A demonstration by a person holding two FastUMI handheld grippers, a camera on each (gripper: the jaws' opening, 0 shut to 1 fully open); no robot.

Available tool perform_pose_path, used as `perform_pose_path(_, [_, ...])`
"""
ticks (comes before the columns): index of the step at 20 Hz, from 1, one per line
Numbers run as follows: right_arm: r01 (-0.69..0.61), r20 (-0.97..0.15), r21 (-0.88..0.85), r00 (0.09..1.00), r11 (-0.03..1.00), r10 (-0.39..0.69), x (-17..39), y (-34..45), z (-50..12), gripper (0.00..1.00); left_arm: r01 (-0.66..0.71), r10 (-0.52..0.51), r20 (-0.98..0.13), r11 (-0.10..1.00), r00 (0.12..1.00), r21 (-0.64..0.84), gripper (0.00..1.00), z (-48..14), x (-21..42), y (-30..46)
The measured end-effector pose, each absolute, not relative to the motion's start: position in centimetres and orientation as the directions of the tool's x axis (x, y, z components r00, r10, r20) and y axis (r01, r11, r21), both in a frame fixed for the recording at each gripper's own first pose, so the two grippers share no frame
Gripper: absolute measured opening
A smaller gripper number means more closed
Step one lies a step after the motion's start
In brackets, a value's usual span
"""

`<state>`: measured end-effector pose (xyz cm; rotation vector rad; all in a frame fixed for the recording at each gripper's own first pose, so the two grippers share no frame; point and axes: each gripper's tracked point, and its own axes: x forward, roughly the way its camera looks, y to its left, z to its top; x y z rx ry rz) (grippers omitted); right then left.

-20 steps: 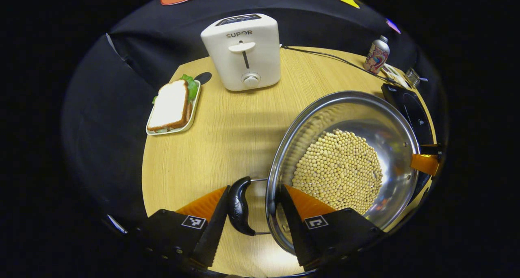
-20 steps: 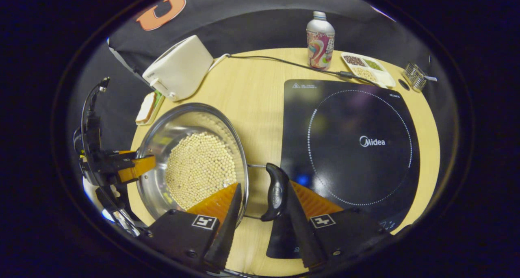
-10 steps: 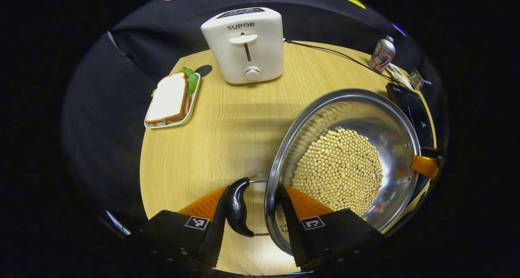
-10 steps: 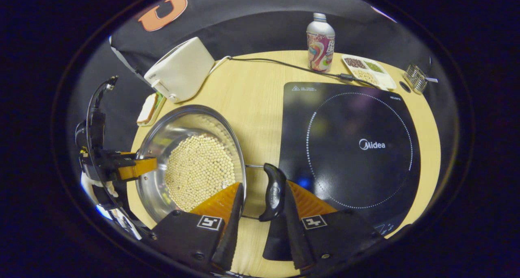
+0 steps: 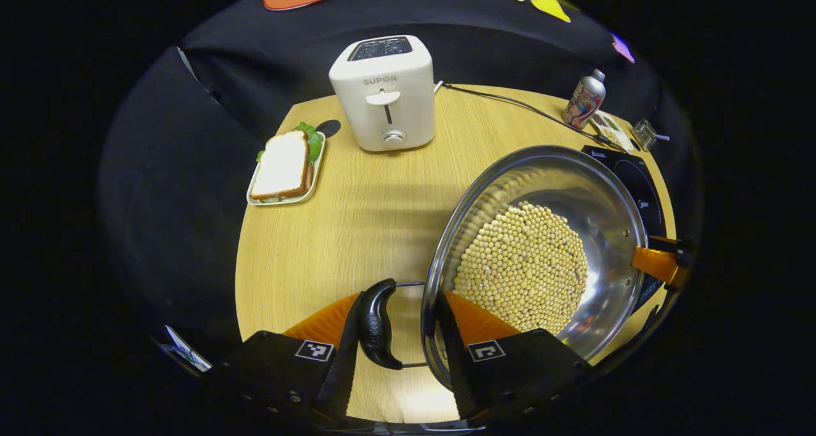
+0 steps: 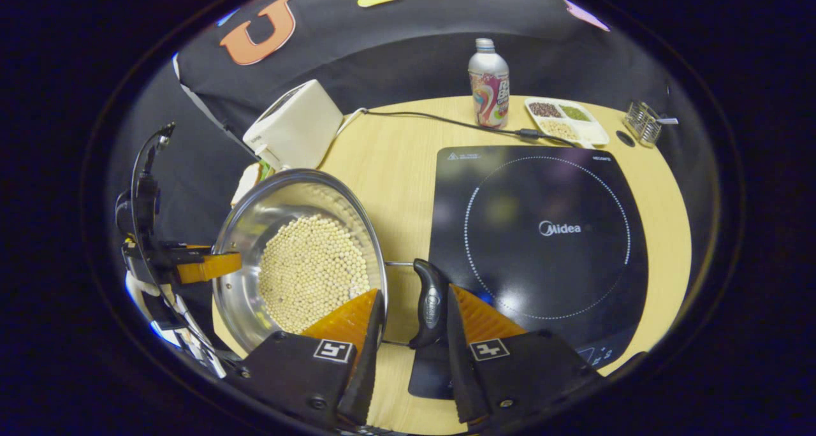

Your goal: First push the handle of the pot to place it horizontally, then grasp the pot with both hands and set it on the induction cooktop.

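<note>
On the wooden table (image 6: pixel 395 162), the pot (image 6: pixel 299 257) of beans (image 6: pixel 312 273) sits just left of the black cooktop (image 6: pixel 542 232), not yet on it. Each claw straddles one of the pot's two handles: the left gripper (image 5: pixel 396 334) has one finger outside its handle (image 5: pixel 376 324) and the other inside the rim, and the right gripper (image 6: pixel 411 324) does the same at the opposite handle (image 6: pixel 430 302). Both sets of jaws stand at a middling gap, and I cannot tell whether they pinch yet.

The risk, as I judge it, is tipping: if one side rises faster than the other, the loose beans will slide and spill (the metal looks slippery too).

Count: one pot, one cooktop, one toaster (image 5: pixel 382 95), one sandwich (image 5: pixel 284 165), one bottle (image 6: pixel 488 85), one divided tray (image 6: pixel 564 120).
</note>
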<state>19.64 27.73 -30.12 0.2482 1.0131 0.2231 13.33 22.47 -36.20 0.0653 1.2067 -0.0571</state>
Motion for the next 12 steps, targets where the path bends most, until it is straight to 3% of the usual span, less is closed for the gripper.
perform_pose_path(12, [0.009,-0.765,0.281,0.606,0.96,0.218,17.9,21.6,-26.0,0.51,0.164,-0.076,-0.906,0.986,0.416,-0.008,0.61,-36.4,13.8,22.4])
